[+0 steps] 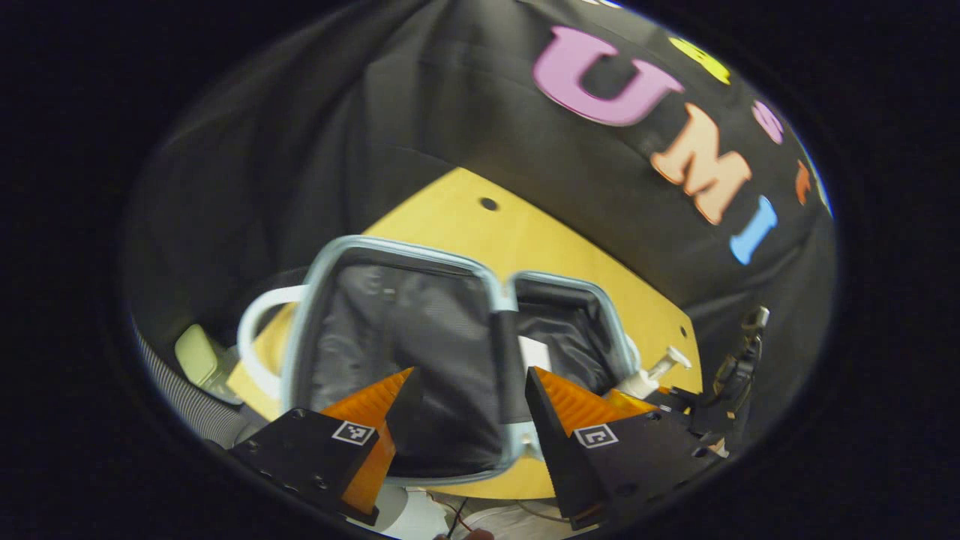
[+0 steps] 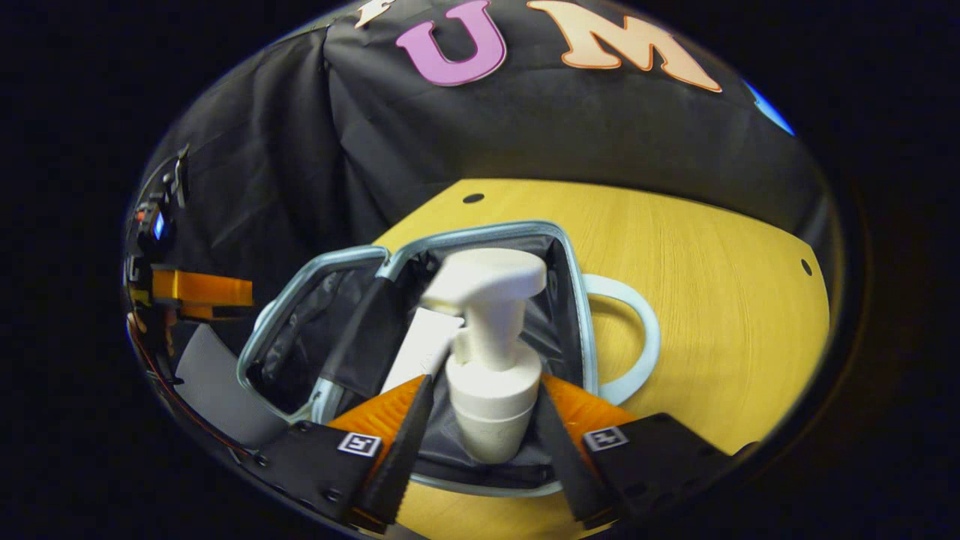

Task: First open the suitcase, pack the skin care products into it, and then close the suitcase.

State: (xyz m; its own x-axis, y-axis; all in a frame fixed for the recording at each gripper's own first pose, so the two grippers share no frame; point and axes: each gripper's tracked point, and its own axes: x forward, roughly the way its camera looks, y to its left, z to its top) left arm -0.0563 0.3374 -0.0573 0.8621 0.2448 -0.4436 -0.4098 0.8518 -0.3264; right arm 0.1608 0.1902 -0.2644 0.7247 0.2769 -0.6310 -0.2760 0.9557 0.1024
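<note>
The suitcase [image 2: 420, 247] lies wide open on the yellow table [image 2: 705, 255], both dark-lined halves facing up, pale blue rim all round. In the right gripper view the right gripper [image 2: 480, 409] hangs over the near half with a white pump bottle [image 2: 491, 367] upright between its fingers. The bottle's body sits right in the gap, a finger close on each side, but whether both actually press on it I cannot tell. The pump head points left, toward the hinge. Just behind it a white tube [image 2: 420, 349] leans inside the case, against the dark divider. A white loop handle [image 2: 634, 337] sticks out from the case's right edge onto the table.

At that view's left edge, the left gripper [image 2: 199, 289] shows beside the case's other half.

Over to the left gripper view: the left gripper [image 1: 469, 409] hovers above the suitcase [image 1: 405, 330] near its hinge, jaws spread apart, nothing between them. Below it, bare lining. In the far half a small white item [image 1: 535, 352] lies, and at the right the bottle [image 1: 660, 369] peeks in, the right gripper [image 1: 679, 401] just beside it. The handle [image 1: 255, 337] curves off the case's left side. The table [image 1: 525, 240] runs back to the black cloth.
</note>
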